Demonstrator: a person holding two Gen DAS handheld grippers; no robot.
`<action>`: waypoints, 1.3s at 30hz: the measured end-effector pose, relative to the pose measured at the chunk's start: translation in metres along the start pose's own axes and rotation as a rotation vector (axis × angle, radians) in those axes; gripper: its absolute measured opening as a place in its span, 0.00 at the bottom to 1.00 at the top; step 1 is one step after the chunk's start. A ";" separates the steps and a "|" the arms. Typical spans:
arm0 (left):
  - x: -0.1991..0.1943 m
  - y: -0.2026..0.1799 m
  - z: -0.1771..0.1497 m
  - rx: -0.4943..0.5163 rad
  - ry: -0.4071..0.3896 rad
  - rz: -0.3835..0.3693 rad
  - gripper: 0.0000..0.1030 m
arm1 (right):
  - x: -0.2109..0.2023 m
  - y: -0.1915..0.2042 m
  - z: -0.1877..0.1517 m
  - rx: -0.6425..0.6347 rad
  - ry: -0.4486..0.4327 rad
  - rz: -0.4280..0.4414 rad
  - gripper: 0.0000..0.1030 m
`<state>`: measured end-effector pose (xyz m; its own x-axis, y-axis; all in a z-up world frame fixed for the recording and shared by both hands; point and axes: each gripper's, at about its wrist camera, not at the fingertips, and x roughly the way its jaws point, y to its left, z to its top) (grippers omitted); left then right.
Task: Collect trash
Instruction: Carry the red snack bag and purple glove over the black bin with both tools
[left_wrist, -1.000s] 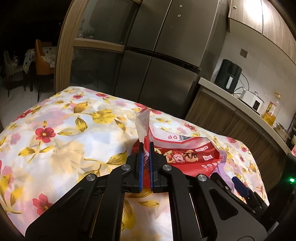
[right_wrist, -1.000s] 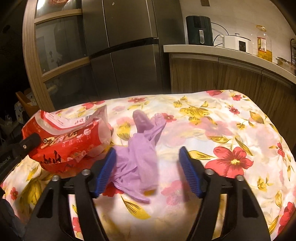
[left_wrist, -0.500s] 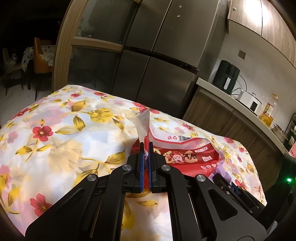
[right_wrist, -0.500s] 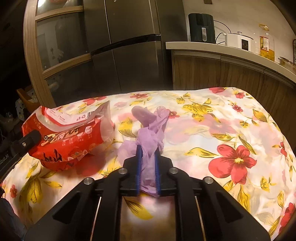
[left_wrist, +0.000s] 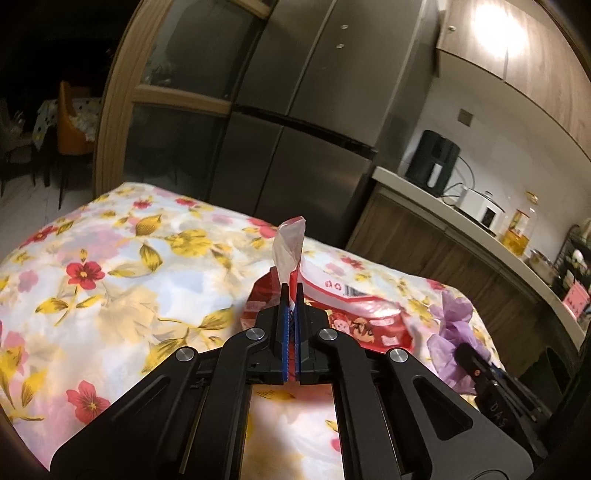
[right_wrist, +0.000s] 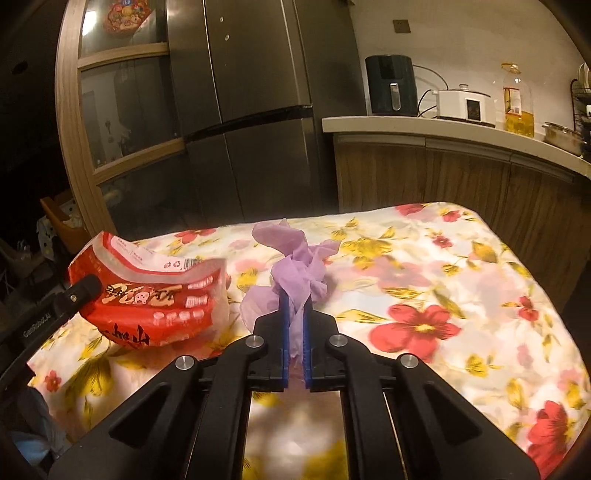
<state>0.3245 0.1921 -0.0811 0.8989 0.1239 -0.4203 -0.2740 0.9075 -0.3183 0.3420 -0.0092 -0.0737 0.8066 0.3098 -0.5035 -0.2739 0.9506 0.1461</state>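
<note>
Left gripper (left_wrist: 291, 325) clamped on red printed plastic snack bag (right_wrist: 155, 299), right gripper (right_wrist: 294, 332) clamped on crumpled purple plastic glove (right_wrist: 299, 273), both above floral-clothed worktop (right_wrist: 443, 280); advise feeding glove into bag mouth

The right gripper (left_wrist: 476, 365) is cut off at the left-wrist picture's lower-right edge, its jaws hidden.
</note>
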 end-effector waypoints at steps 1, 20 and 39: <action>-0.002 -0.003 0.000 0.010 -0.004 -0.003 0.00 | -0.004 -0.002 0.001 0.005 -0.006 0.002 0.06; -0.052 -0.090 -0.010 0.105 -0.020 -0.112 0.00 | -0.093 -0.072 0.010 0.062 -0.124 -0.041 0.05; -0.067 -0.239 -0.046 0.239 0.010 -0.305 0.00 | -0.163 -0.188 0.011 0.160 -0.216 -0.196 0.05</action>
<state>0.3142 -0.0513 -0.0163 0.9230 -0.1686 -0.3460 0.0936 0.9703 -0.2231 0.2677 -0.2380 -0.0094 0.9330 0.1019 -0.3452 -0.0311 0.9783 0.2046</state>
